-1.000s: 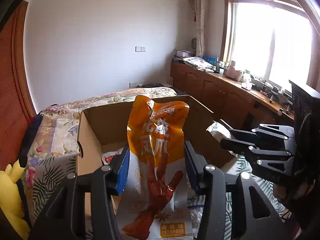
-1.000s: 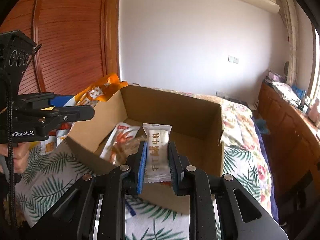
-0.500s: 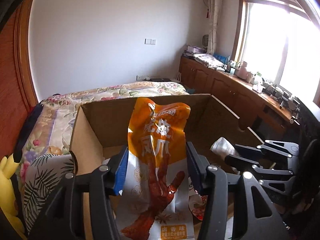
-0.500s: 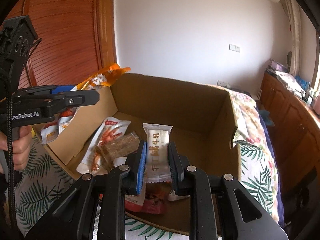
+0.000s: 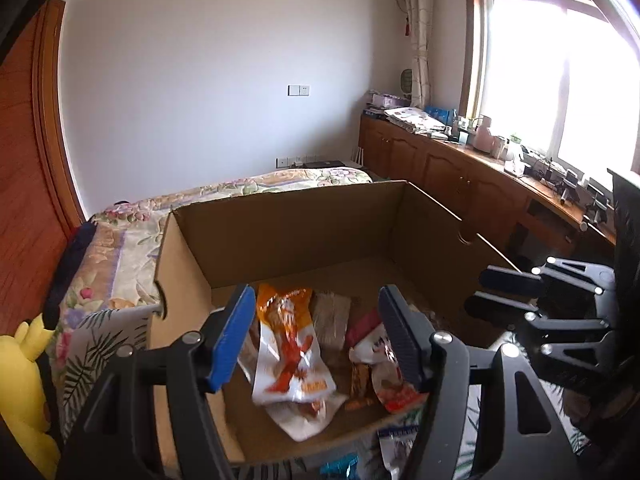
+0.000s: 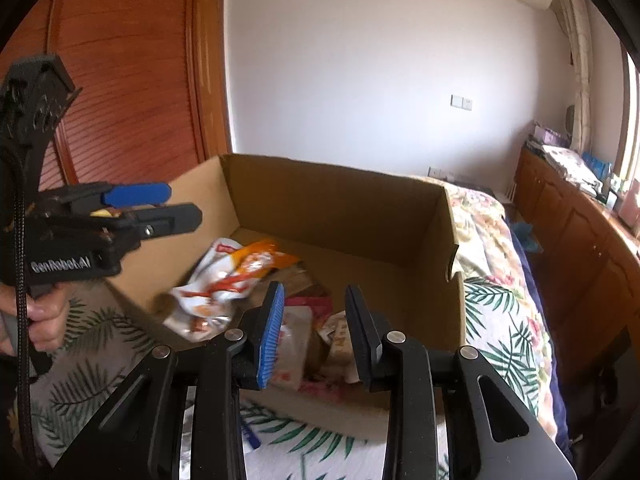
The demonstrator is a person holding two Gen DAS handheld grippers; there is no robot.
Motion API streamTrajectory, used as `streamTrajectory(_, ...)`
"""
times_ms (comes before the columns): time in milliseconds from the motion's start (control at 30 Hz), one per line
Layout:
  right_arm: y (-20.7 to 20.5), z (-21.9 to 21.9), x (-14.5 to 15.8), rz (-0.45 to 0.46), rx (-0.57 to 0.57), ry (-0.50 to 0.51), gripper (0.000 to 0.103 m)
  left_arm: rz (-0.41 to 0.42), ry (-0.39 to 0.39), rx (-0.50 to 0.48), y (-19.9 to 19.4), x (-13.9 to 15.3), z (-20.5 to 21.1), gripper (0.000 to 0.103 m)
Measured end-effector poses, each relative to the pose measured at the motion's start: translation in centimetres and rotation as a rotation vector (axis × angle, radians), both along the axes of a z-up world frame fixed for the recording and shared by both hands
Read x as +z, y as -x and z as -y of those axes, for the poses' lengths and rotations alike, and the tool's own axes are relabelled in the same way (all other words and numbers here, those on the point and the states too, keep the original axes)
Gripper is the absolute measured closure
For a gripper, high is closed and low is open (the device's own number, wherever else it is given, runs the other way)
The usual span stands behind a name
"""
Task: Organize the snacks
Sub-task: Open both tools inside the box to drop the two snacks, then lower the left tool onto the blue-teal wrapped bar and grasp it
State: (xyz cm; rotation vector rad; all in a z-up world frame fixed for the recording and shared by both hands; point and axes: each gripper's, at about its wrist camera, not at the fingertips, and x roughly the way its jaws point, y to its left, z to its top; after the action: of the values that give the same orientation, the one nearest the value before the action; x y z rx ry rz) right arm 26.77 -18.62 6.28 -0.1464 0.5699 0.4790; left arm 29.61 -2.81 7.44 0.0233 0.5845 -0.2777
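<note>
An open cardboard box (image 5: 280, 208) stands on the bed. My left gripper (image 5: 318, 320) hovers over its near edge, jaws opening with nothing between them. Below it the orange-and-white chicken-feet bag (image 5: 288, 344) lies loose on other packets in the box. My right gripper (image 6: 316, 320) is over the box's near side (image 6: 452, 240), jaws opening and empty. The small white packet with gold lettering (image 6: 338, 334) lies beneath it on the pile. The orange bag (image 6: 236, 276) also shows in the right wrist view. Each camera sees the other gripper: the right gripper (image 5: 476, 292), the left gripper (image 6: 184, 202).
The box rests on a leaf-patterned cloth (image 6: 100, 344) over a floral bedspread (image 5: 120, 248). A yellow plush toy (image 5: 24, 360) sits at the left. A few packets (image 5: 396, 440) lie outside the box's front. Wooden cabinets (image 5: 460, 176) line the window wall; a wardrobe door (image 6: 120, 80) stands behind.
Both grippers widened and let go. The orange bag fell from the left jaws into the box. The white packet dropped from the right jaws onto the pile.
</note>
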Motion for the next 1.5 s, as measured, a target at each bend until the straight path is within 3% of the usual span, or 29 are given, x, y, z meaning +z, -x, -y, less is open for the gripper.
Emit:
streamTrajectory(400,6.4,-0.9,0.0,-0.018,0.017,-0.026,0.065,0.044,-0.028,-0.005,7.4,1.1,-1.0,0.032)
streamTrajectory(533,7.3,-1.5,-1.6,-0.056,0.002,-0.020,0.049,0.043,-0.039,0.005,9.2,0.0,-1.2,0.031)
streamTrajectory(600,7.3,-1.5,-2.4,-0.079,-0.006,-0.029,0.047,0.038,-0.038,0.012,9.8,-0.9,-1.4,0.031)
streamTrajectory(1033,6.7,-1.8,-6.3,-0.180,-0.015,-0.020,0.044,-0.086,-0.032,0.031,10.1,-6.9,-2.2,0.031)
streamTrajectory(1333,6.4,-2.2,-8.2,-0.212,-0.004,-0.011,0.044,-0.202,-0.064,0.001,8.5,-10.2,-0.7,0.047)
streamTrajectory(1500,6.1,-2.6,-8.6,-0.214,-0.004,-0.006,0.044,-0.241,-0.074,-0.027,7.8,-11.0,0.4,0.047)
